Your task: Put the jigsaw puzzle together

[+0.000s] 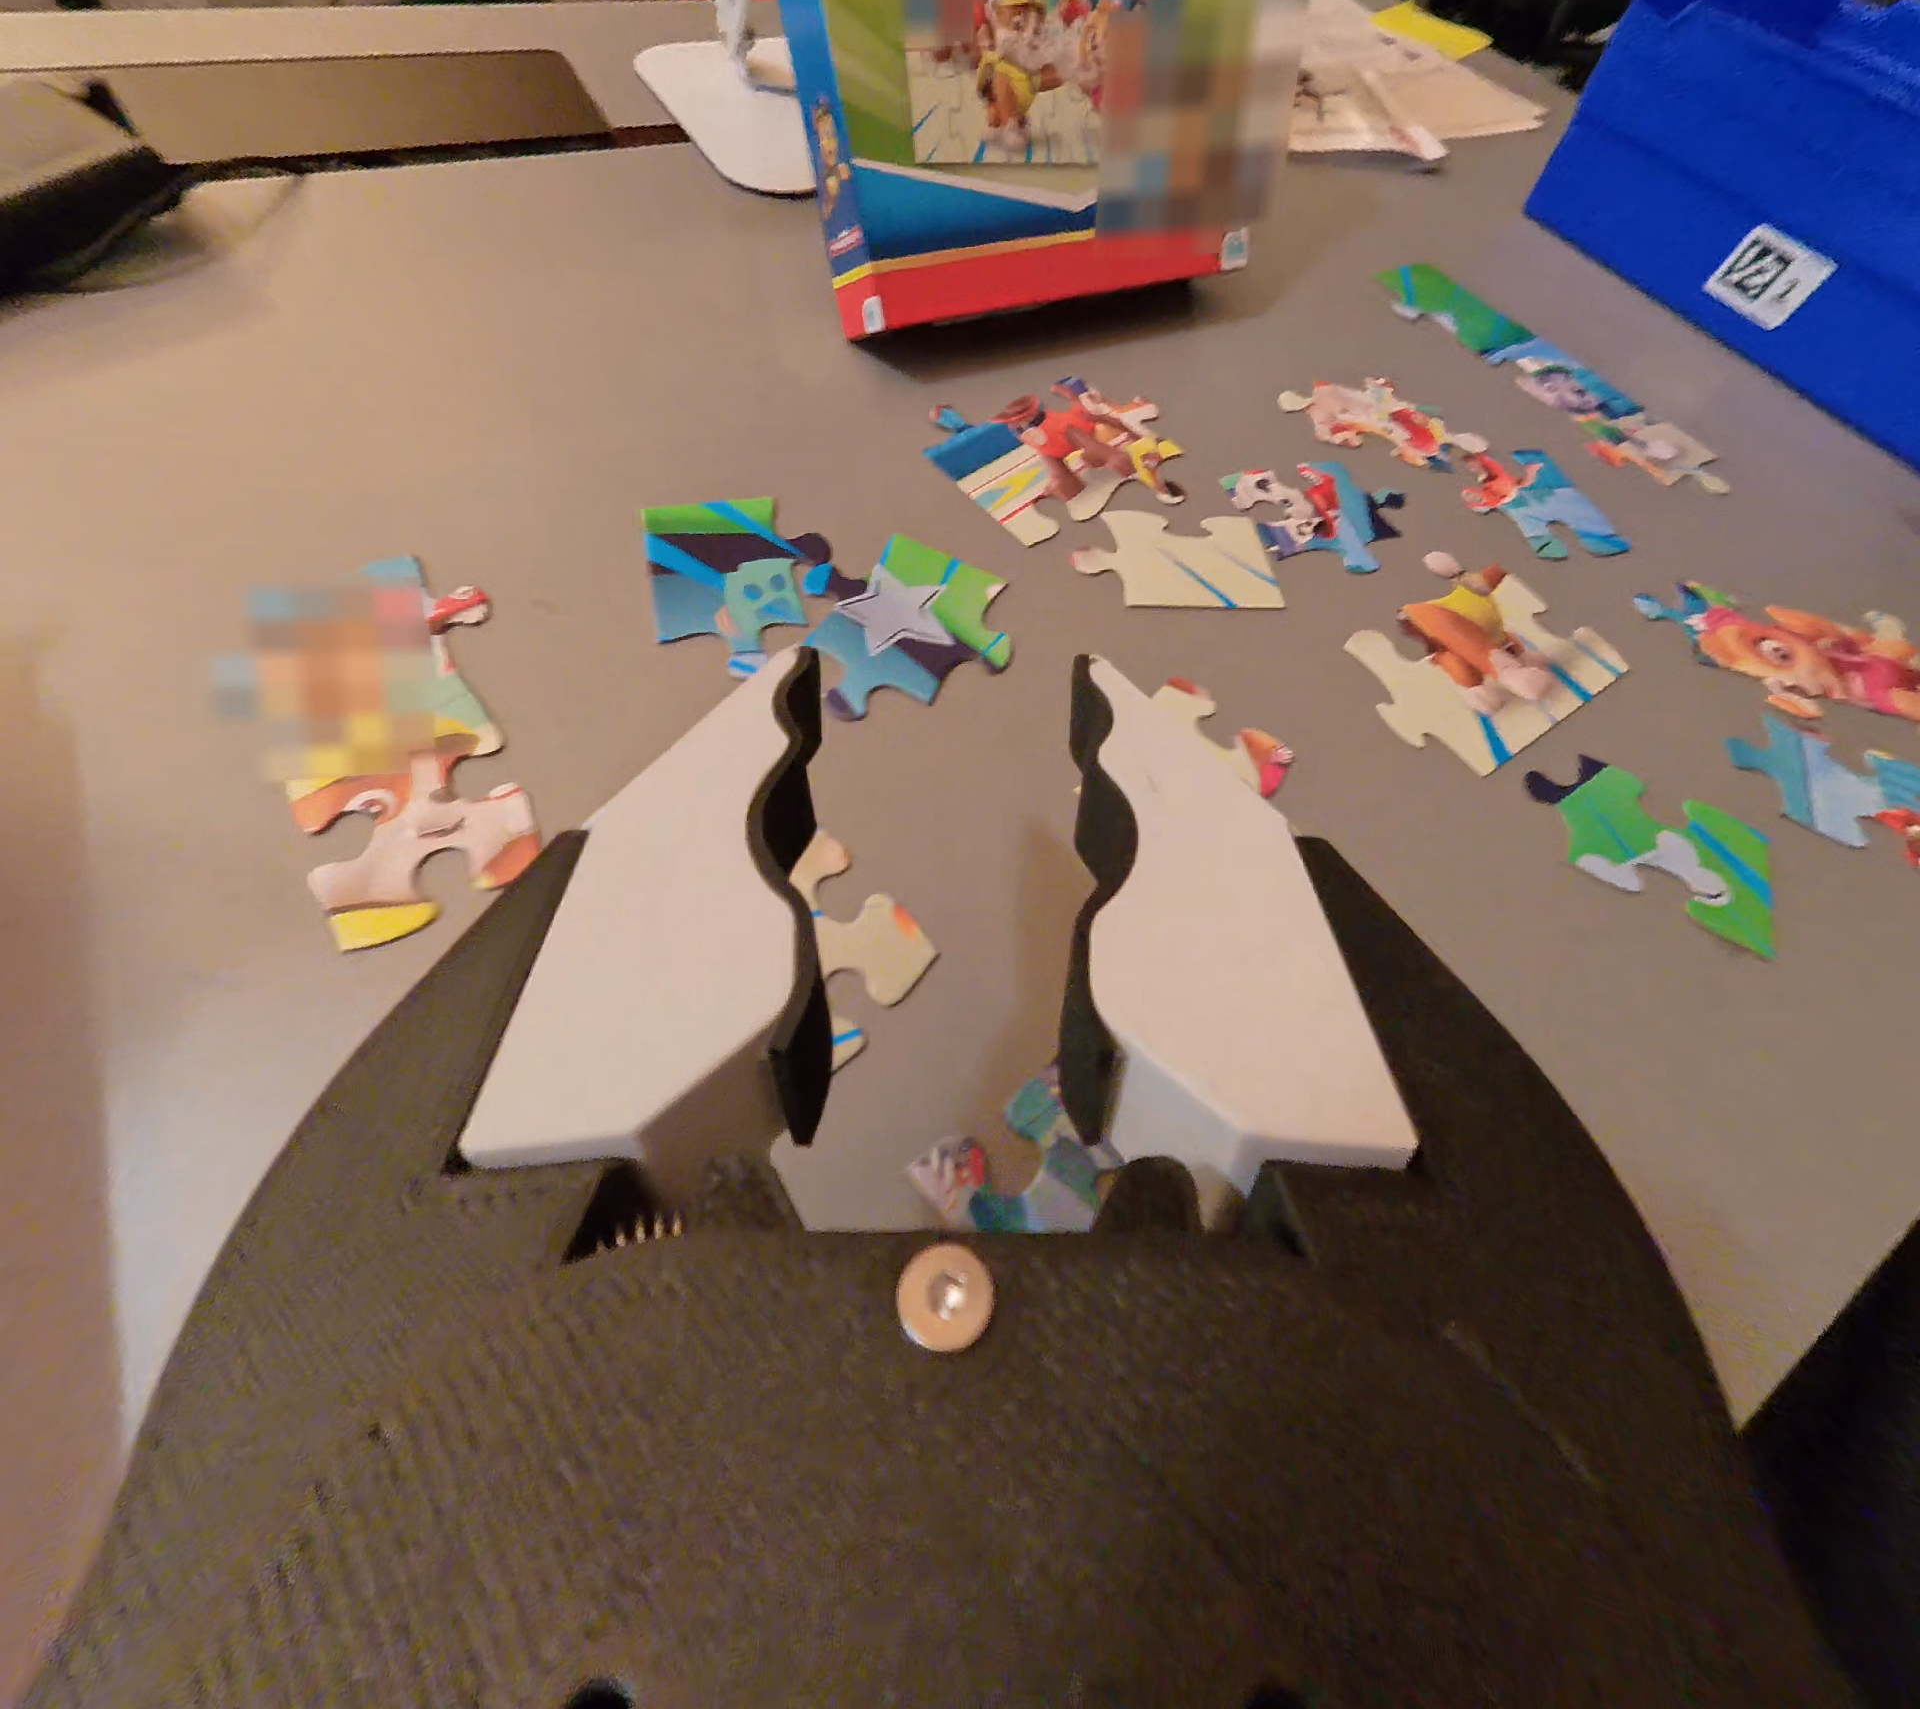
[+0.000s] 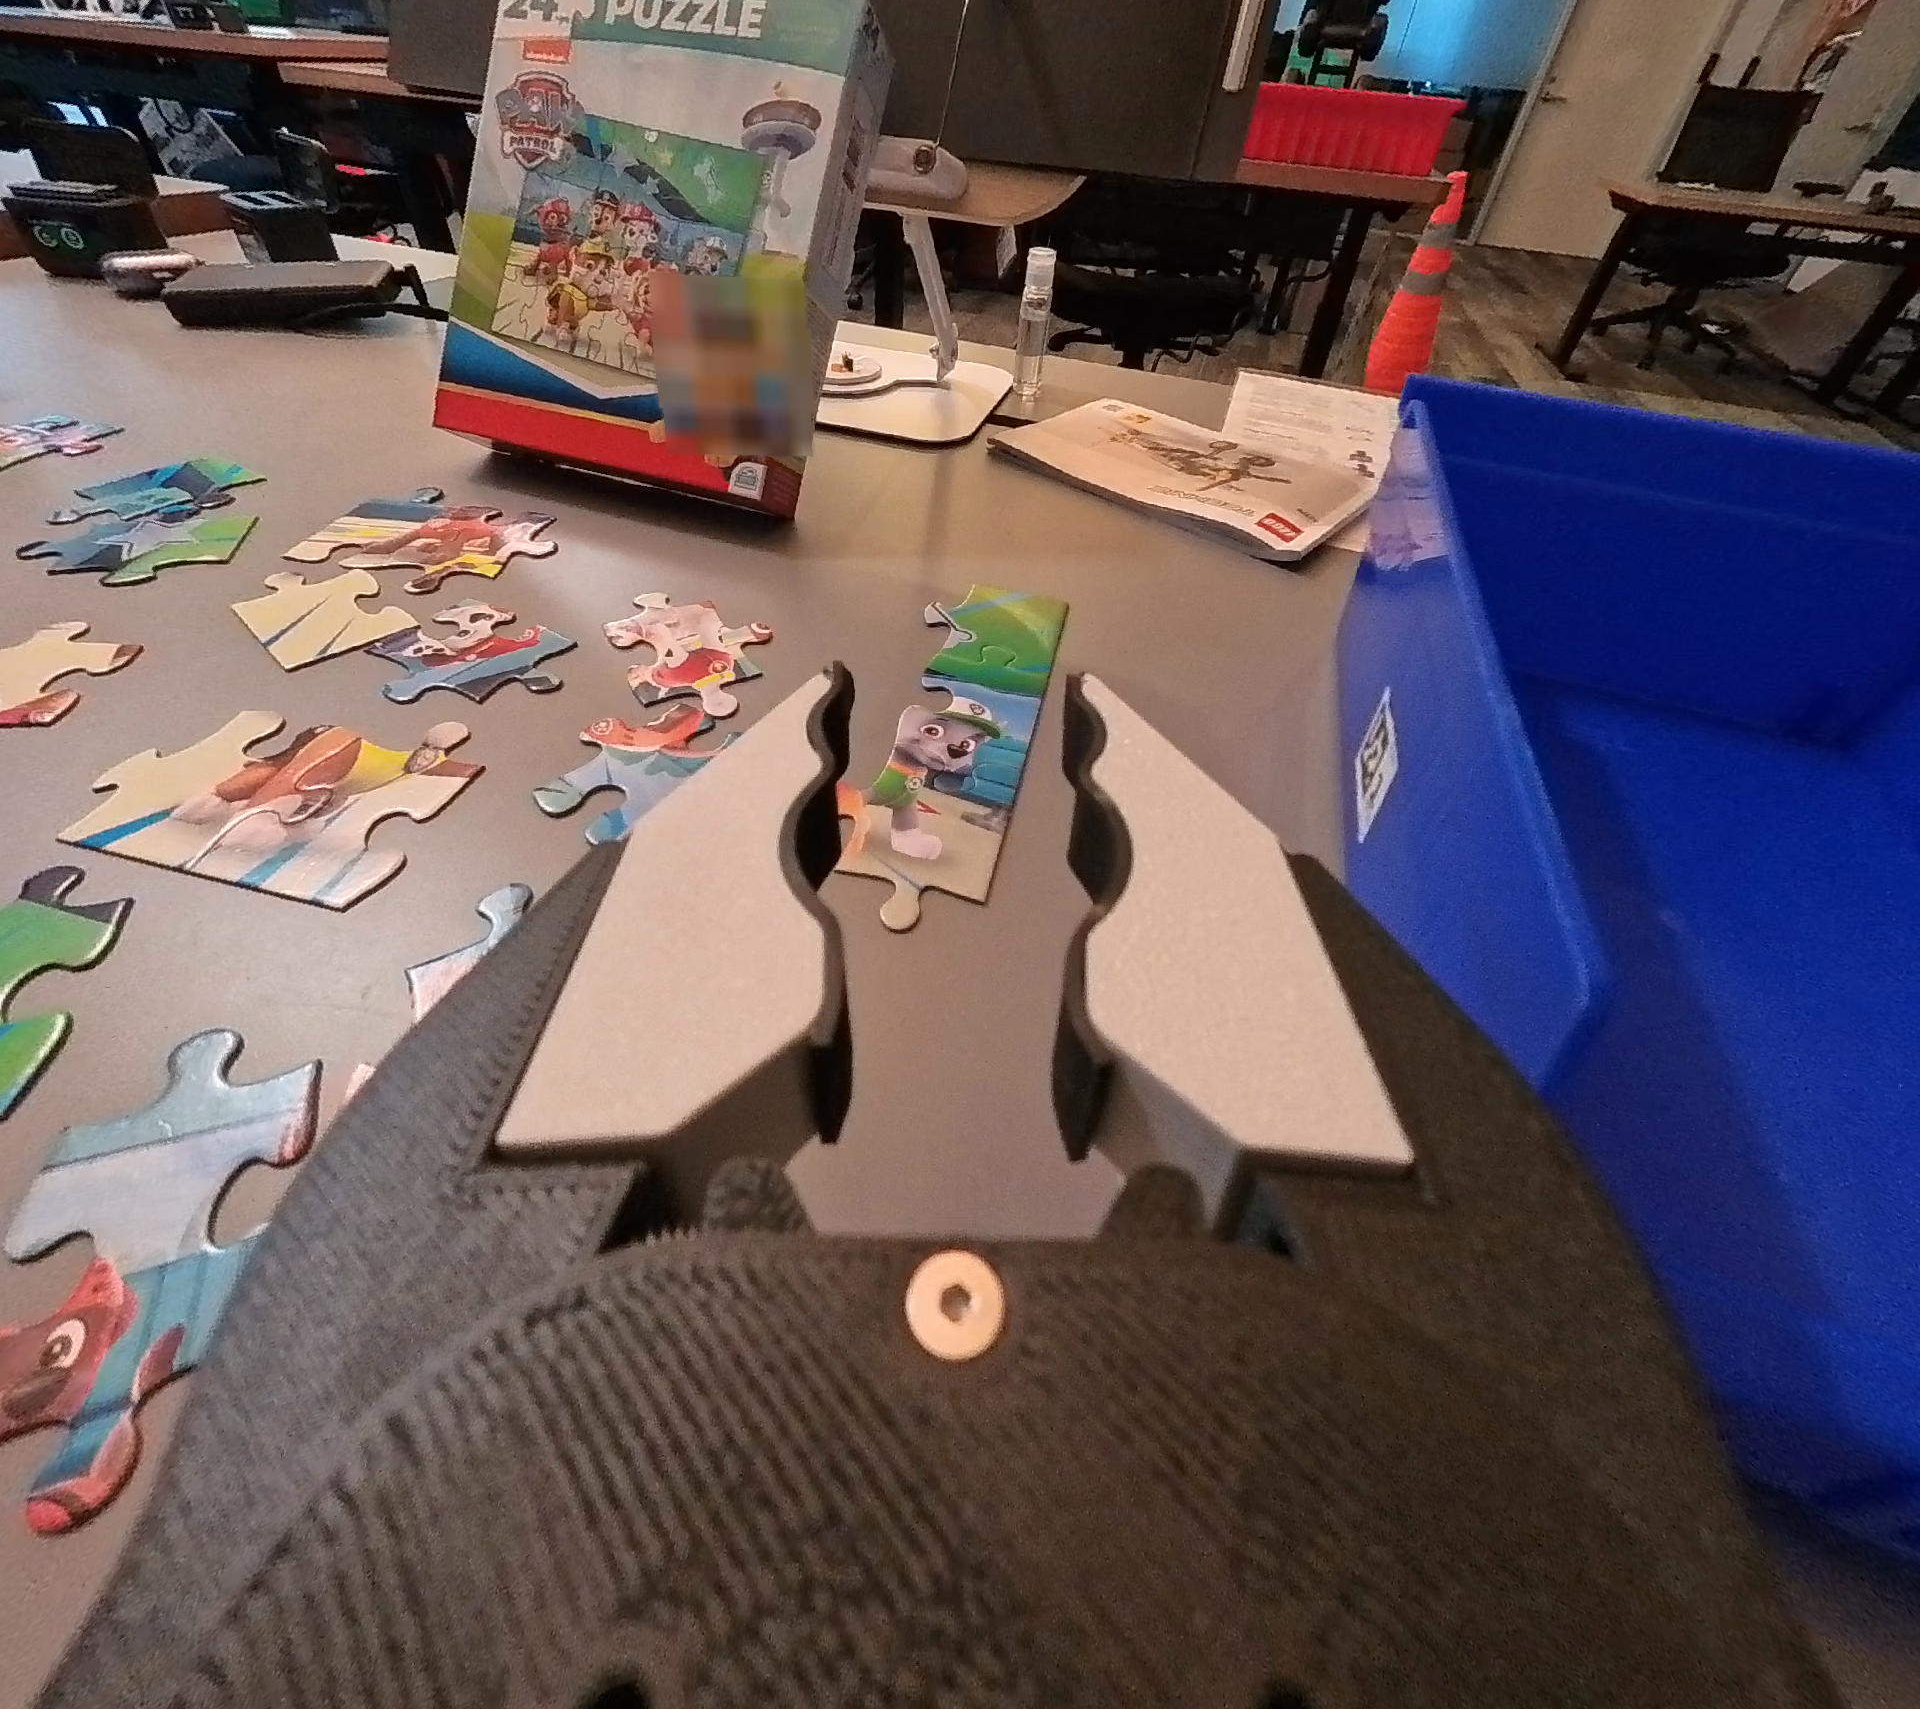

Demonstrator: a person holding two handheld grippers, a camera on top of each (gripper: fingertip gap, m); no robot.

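Many colourful jigsaw pieces lie flat on a grey table (image 1: 416, 371). My left gripper (image 1: 945, 672) is open and holds nothing, hovering above the table. Just beyond its left fingertip lies a star piece (image 1: 904, 620) next to a green and blue piece (image 1: 722, 568). A cream piece (image 1: 862, 932) lies on the table under its fingers. My right gripper (image 2: 956, 683) is open and holds nothing. Below and between its fingers lies a joined strip of edge pieces (image 2: 956, 755) with a grey pup on it, flat on the table (image 2: 1143, 620), not touched.
The puzzle box (image 1: 997, 49) stands upright at the back, also in the right wrist view (image 2: 665, 257). A blue bin (image 2: 1662, 828) stands to the right, also in the left wrist view (image 1: 1766, 153). A booklet (image 2: 1174, 475) and a white stand base (image 2: 914, 392) lie behind. My hands' fingertips stand some 40 cm from each other.
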